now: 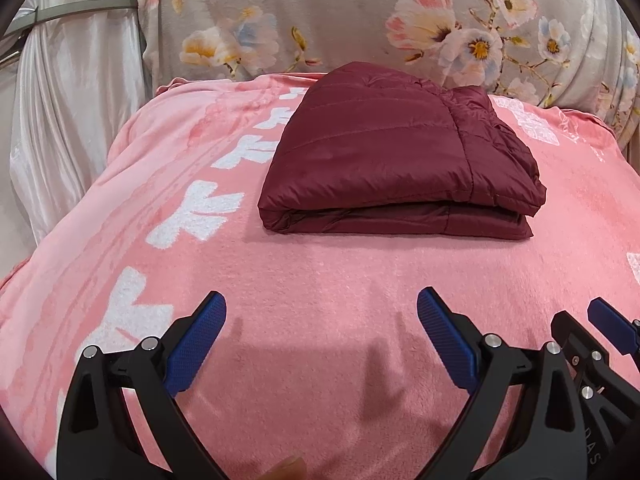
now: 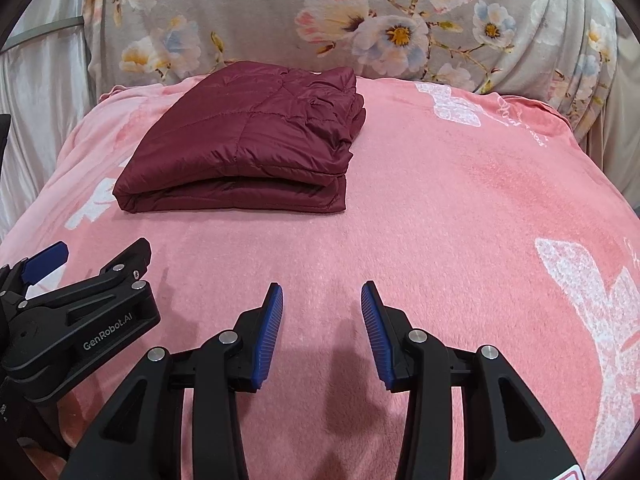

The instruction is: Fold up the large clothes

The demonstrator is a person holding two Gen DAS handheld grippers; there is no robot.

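On top of the pink blanket [image 1: 320, 280] lay the maroon jacket [image 1: 392, 152], quilted, folded into a compact rectangular bundle w/ stacked layers showing along its near edge. It sat toward the far end of the blanket, close to the floral cushion [image 1: 340, 20] behind it; whether jacket & cushion touched couldn't be told. White printed shapes ran across the blanket on both sides of the jacket. Pale satin fabric [image 1: 72, 100] hung at far left.

Left gripper [image 1: 322, 332] hung low over bare blanket nearer the camera than the jacket, jaws spread wide, nothing between the blue pads [image 1: 196, 344]. It was well apart from the jacket. Its shadow fell on the blanket just below.

Right gripper [image 2: 322, 320] was also released: jaws parted, narrower than the left's, only blanket showing between them, no cloth caught. It pointed at the blanket w/ the jacket off to its upper left in the right wrist view, well apart.

Both grippers sat side by side, near each other; each showed at the edge of the other's view. Jacket untouched by either.
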